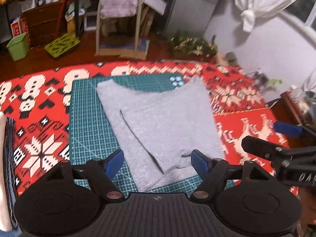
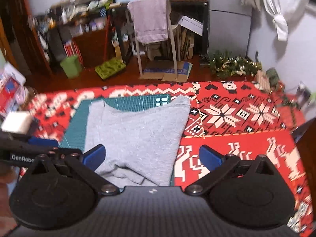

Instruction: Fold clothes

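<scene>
The left hand-held gripper (image 1: 157, 161) hangs over the near edge of the green cutting mat (image 1: 86, 122), its blue fingers spread wide with nothing between them. Its right finger lies over the near end of the grey garment (image 1: 158, 116), though whether it touches the cloth cannot be told. The right hand-held gripper (image 2: 152, 156) is likewise apart and empty, straddling the garment's right edge: its left finger over grey cloth, its right finger over the red patterned cloth (image 2: 237, 150) that covers the bench.

The grey garment (image 2: 136, 130) lies on the mat near the middle of the bench, its right side running off the mat onto the red cloth. The scooped neckline points toward the far edge. It looks partly folded. In the left wrist view a long crease runs from the middle toward the near edge, where one layer lies over another, and no sleeve spreads out to either side. At the near end the layers are bunched and uneven instead of squared.

By my reading, the sides have been brought in to make a long panel, and what is left is a fold bringing the near end and the neckline end together, plus some smoothing. A stack of pale and dark fabric (image 1: 6, 158) at the left edge of the bench may be other clothes; whether they are folded already cannot be made out.
</scene>
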`<state>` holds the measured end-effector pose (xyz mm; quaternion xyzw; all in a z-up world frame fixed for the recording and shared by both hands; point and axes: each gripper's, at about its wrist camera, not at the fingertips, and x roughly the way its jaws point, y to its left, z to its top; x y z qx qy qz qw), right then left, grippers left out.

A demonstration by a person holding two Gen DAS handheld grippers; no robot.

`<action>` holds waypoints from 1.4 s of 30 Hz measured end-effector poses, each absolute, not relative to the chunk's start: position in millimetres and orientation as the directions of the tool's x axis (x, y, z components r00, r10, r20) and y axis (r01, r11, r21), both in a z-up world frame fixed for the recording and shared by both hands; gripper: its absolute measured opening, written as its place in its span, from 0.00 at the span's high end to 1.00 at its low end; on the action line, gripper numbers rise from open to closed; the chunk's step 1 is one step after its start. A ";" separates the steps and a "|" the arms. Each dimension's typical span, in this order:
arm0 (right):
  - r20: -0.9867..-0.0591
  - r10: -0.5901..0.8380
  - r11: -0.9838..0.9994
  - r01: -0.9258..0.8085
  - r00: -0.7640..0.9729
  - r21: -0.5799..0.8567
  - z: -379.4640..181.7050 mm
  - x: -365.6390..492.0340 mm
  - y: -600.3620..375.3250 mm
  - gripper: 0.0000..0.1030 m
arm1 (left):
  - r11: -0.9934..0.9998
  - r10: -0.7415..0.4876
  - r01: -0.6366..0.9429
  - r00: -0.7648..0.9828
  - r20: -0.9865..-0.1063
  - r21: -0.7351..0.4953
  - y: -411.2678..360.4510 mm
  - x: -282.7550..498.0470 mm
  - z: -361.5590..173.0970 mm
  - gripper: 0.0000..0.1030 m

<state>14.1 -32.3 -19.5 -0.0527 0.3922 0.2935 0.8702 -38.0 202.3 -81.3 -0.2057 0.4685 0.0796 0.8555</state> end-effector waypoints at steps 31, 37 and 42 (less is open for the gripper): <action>-0.799 0.458 0.875 -0.354 0.389 0.329 -81.7 11.7 -77.7 0.77 | 0.862 0.042 -0.473 0.427 -0.903 -0.184 187.5 -45.8 -133.2 0.96; -0.800 0.472 0.868 -0.355 0.371 0.348 -88.5 3.1 -77.1 0.77 | 0.849 0.026 -0.483 0.444 -0.896 -0.215 196.1 -72.7 -124.4 0.96; -0.796 0.519 0.848 -0.308 0.312 0.432 -105.4 21.7 -75.4 0.77 | 0.828 0.001 -0.509 0.421 -0.907 -0.235 201.0 -90.2 -132.5 0.96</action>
